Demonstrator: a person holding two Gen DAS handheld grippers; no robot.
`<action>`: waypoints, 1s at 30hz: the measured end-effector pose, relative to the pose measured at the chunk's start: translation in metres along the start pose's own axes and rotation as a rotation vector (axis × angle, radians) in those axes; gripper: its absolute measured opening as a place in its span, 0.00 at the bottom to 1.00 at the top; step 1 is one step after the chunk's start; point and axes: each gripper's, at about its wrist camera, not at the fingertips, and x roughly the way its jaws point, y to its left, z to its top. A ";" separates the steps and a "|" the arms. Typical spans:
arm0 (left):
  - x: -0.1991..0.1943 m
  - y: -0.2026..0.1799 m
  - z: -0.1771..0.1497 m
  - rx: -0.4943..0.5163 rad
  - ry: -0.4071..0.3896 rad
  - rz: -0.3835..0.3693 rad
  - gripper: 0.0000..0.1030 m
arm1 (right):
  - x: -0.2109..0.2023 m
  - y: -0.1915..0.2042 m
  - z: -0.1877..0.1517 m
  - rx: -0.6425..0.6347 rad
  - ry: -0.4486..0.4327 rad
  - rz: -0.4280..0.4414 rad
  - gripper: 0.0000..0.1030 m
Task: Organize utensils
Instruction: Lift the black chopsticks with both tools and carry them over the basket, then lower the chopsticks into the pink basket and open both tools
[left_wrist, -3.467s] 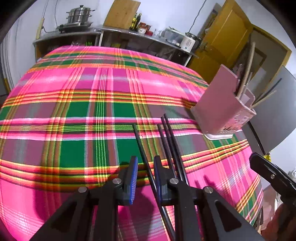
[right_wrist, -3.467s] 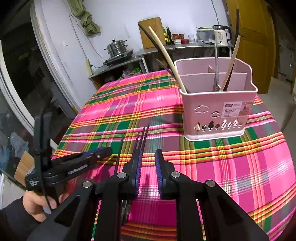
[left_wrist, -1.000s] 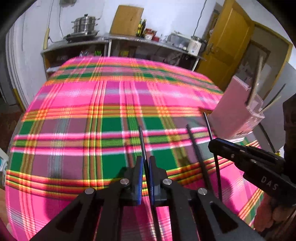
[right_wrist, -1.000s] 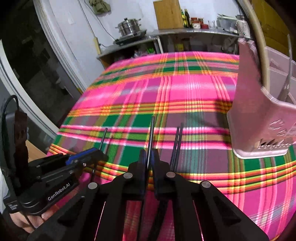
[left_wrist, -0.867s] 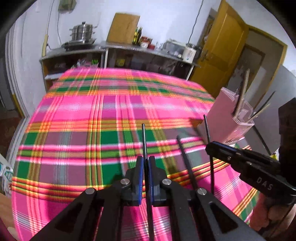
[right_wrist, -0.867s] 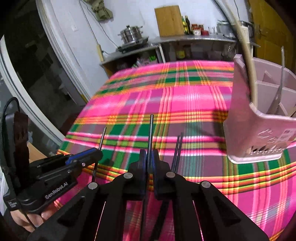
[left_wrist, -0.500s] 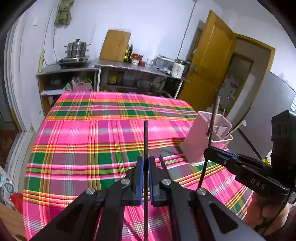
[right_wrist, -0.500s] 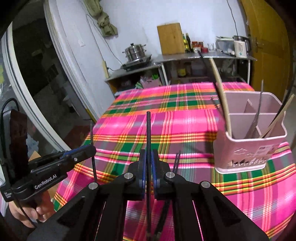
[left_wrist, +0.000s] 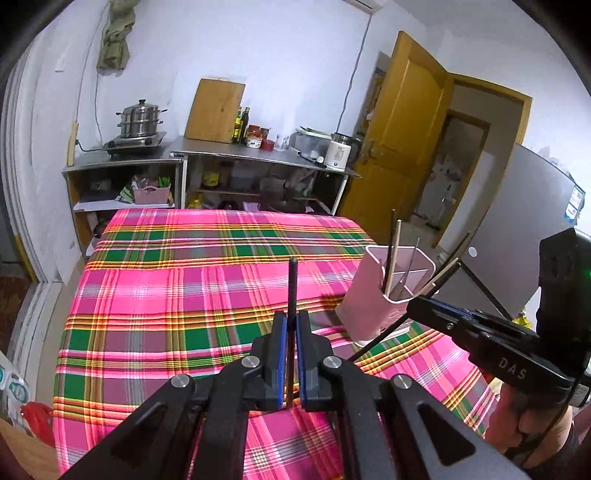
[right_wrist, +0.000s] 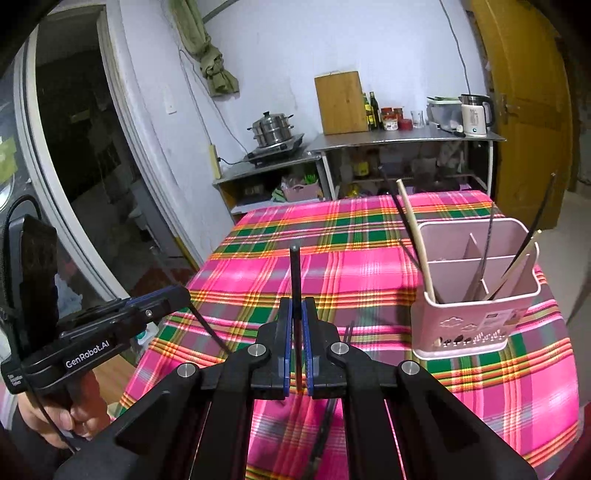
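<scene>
My left gripper is shut on a black chopstick, held well above the plaid tablecloth. My right gripper is shut on another black chopstick, also raised above the cloth. The pink utensil basket stands on the table's right side with several chopsticks and utensils upright in its compartments; it also shows in the left wrist view. A pair of black chopsticks lies on the cloth under the right gripper. The right gripper shows in the left wrist view, near the basket.
A steel counter with a steamer pot, cutting board, bottles and kettle runs along the back wall. A yellow door stands open at the right. The table edge drops off at the left, beside a doorway.
Both grippers closed on a black chopstick each and lifted them off the cloth. Both have risen and pulled back, so the table and basket look farther away.
</scene>
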 end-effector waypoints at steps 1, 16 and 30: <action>0.000 -0.002 0.001 0.000 0.001 -0.004 0.04 | -0.002 -0.001 0.001 0.000 -0.003 -0.002 0.05; 0.007 -0.046 0.021 0.058 0.018 -0.088 0.04 | -0.052 -0.025 0.005 0.022 -0.077 -0.066 0.05; 0.029 -0.101 0.069 0.095 -0.008 -0.188 0.04 | -0.094 -0.069 0.029 0.074 -0.161 -0.174 0.05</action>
